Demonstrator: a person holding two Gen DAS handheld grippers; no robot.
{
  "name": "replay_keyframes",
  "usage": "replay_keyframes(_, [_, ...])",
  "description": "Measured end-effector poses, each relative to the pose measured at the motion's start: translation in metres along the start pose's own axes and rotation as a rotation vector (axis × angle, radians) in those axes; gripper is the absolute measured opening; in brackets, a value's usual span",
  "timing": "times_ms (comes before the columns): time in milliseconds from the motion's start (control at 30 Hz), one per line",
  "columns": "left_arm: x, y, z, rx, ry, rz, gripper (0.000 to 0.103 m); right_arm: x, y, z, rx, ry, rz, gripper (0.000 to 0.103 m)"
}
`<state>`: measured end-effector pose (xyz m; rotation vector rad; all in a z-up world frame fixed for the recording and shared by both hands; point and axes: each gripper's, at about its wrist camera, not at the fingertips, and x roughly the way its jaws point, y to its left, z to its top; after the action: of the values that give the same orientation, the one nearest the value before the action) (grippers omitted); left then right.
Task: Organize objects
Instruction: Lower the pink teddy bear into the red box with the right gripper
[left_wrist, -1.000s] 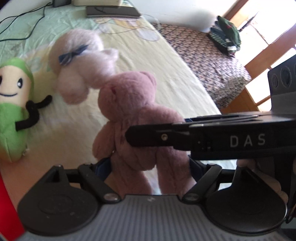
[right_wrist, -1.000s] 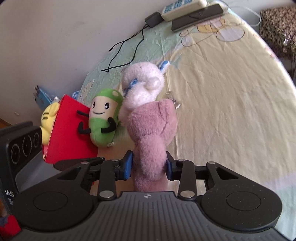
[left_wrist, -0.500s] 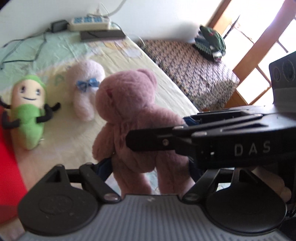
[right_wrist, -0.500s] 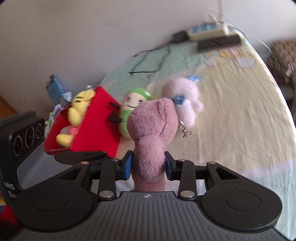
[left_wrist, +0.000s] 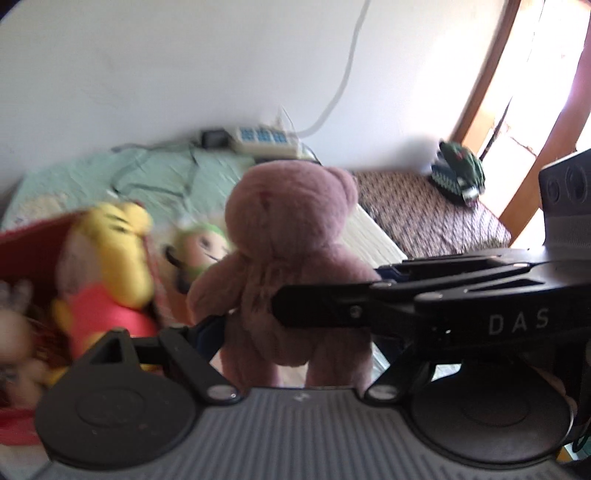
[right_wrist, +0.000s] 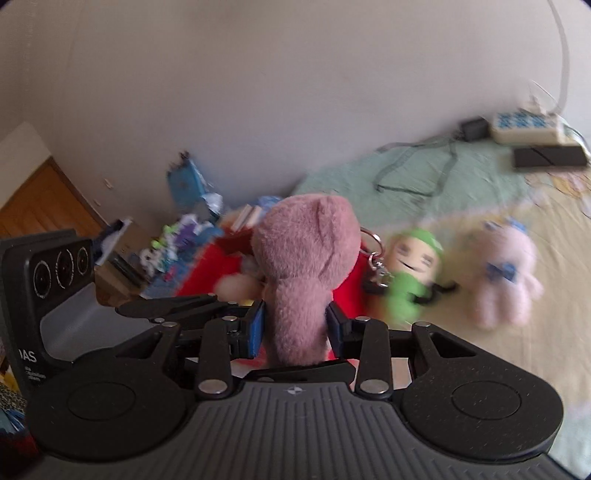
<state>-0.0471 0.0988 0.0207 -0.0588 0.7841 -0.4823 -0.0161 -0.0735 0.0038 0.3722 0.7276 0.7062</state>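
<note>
I hold a pink teddy bear (left_wrist: 291, 258) upright in the air with both grippers at once. My right gripper (right_wrist: 295, 325) is clamped on its body from the side, blue pads (right_wrist: 256, 326) pressed into the plush on either side. My left gripper (left_wrist: 295, 350) stands wider around the bear's lower body and legs; its blue pad (left_wrist: 207, 330) on one side touches the bear's flank, but the other side is hidden behind my right gripper's black arm, so I cannot tell whether it truly grips. A metal key ring (right_wrist: 375, 254) hangs from the bear's head.

Below and behind the bear sits a red box (left_wrist: 29, 240) on a bed (right_wrist: 517, 354) with a pale yellow and green sheet. A yellow plush in a red shirt (left_wrist: 114, 266) lies inside the box. Just beside the box lies a green plush with a smiling face (right_wrist: 413, 273), and near that a pale pink plush with a blue bow (right_wrist: 504, 273). A white power strip (right_wrist: 524, 127) rests at the far edge by the wall.
</note>
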Motion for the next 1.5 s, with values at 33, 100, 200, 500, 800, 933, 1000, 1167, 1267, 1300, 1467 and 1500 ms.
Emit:
replay_keyframes(33, [-0.011,0.009,0.002,0.001,-0.022,0.009,0.08,0.005,0.009,0.004,-0.005,-0.009,0.012,0.038])
replay_keyframes(100, [-0.028,0.024,0.005,0.002,-0.052,0.032,0.08,0.019,0.025,0.013,-0.011,-0.027,0.037,0.038])
replay_keyframes(200, [-0.048,0.055,0.01,0.0,-0.082,0.059,0.08,0.044,0.049,0.025,-0.021,-0.043,0.056,0.037])
replay_keyframes(500, [-0.05,0.164,0.02,-0.079,-0.012,0.063,0.08,0.14,0.088,0.037,0.027,-0.008,-0.02,0.037])
replay_keyframes(800, [0.009,0.224,0.01,-0.145,0.136,0.049,0.079,0.2,0.083,0.022,0.111,0.072,-0.166,0.037])
replay_keyframes(933, [0.024,0.235,-0.004,-0.167,0.189,0.027,0.077,0.213,0.082,0.015,0.104,0.119,-0.236,0.037])
replay_keyframes(1000, [0.025,0.237,-0.008,-0.172,0.193,0.015,0.077,0.213,0.085,0.016,0.087,0.134,-0.243,0.037])
replay_keyframes(1167, [0.025,0.235,-0.009,-0.168,0.196,0.012,0.08,0.218,0.085,0.015,0.081,0.141,-0.259,0.039])
replay_keyframes(1267, [0.025,0.234,-0.01,-0.18,0.202,0.022,0.083,0.21,0.085,0.013,0.102,0.115,-0.266,0.04])
replay_keyframes(1300, [0.025,0.234,-0.01,-0.183,0.205,0.028,0.083,0.205,0.085,0.013,0.107,0.105,-0.271,0.04])
replay_keyframes(1467, [0.028,0.222,-0.011,-0.165,0.221,0.073,0.086,0.197,0.076,0.013,0.152,0.091,-0.272,0.035])
replay_keyframes(1500, [0.029,0.219,-0.01,-0.157,0.227,0.085,0.086,0.198,0.072,0.012,0.172,0.095,-0.268,0.032])
